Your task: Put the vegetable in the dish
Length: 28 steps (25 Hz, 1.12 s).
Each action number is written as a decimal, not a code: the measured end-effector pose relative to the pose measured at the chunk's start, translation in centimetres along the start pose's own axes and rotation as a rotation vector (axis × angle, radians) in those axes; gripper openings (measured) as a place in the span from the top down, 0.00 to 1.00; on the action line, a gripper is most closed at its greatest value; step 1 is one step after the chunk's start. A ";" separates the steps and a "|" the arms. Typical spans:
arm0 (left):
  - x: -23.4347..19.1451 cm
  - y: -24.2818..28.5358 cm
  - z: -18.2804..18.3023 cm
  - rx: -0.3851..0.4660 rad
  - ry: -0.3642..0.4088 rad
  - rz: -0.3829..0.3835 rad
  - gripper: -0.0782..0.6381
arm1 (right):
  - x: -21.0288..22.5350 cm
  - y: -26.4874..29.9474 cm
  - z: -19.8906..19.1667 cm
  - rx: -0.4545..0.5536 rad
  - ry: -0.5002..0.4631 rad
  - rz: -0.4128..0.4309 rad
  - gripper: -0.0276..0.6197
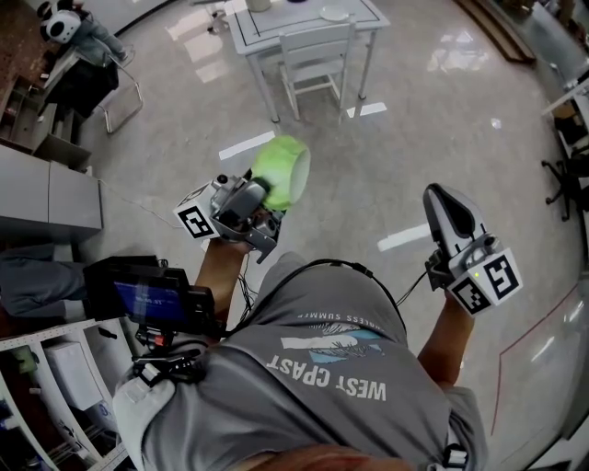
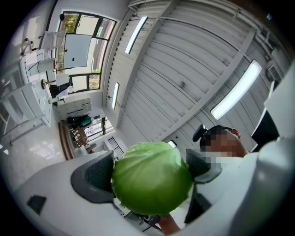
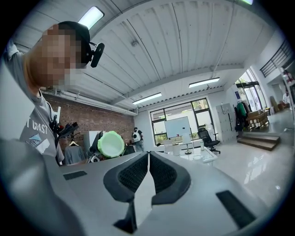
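Left gripper (image 1: 262,193): my jaws are closed on a cabbage (image 1: 282,171), one dark pad pressed to each flank of the round green head. The left gripper view looks up at ceiling panels, so the tool is tipped upward. I judge this to be a carrying pose, with the head cradled on the jaws as well as pinched, which should keep it from slipping out.

Right gripper (image 3: 148,173): jaws brought fully together with nothing between them. It is raised at the right, well apart from the cabbage, and I read it as idle (kept clear of the load, not helping with it).

Position of the vegetable: in the air, above the shiny floor (image 1: 405,156), in front of my chest and to the left. It touches nothing but the left jaws.

Farther out: a white table (image 1: 276,28) with a white chair (image 1: 317,60) tucked against it stands at the far side. A pale round item (image 1: 335,13) lies on that table. It may be the dish, but I cannot tell at this size. The placing step is not yet begun.
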<state>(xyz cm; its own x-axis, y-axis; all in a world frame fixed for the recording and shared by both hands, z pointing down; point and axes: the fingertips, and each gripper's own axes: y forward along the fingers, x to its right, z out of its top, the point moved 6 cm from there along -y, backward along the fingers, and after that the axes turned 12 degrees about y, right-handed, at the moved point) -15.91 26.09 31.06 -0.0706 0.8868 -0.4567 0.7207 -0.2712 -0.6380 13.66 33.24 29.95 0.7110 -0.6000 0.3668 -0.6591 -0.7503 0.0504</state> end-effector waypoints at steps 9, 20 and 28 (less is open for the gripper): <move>-6.3 1.0 4.1 -0.007 -0.028 0.013 0.19 | 2.3 6.1 2.1 -0.012 0.014 -0.021 0.95; -8.6 0.1 5.3 -0.027 -0.069 -0.042 0.19 | 2.0 8.3 0.8 0.025 0.005 -0.072 0.95; -11.1 -0.6 6.6 -0.039 -0.090 -0.058 0.19 | 2.0 10.2 0.6 0.021 0.004 -0.106 0.95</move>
<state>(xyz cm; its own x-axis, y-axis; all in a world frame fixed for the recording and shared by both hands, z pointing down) -20.09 13.92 32.38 -0.1732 0.8631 -0.4745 0.7398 -0.2040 -0.6411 8.47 24.25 30.63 0.7754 -0.5161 0.3639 -0.5753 -0.8150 0.0700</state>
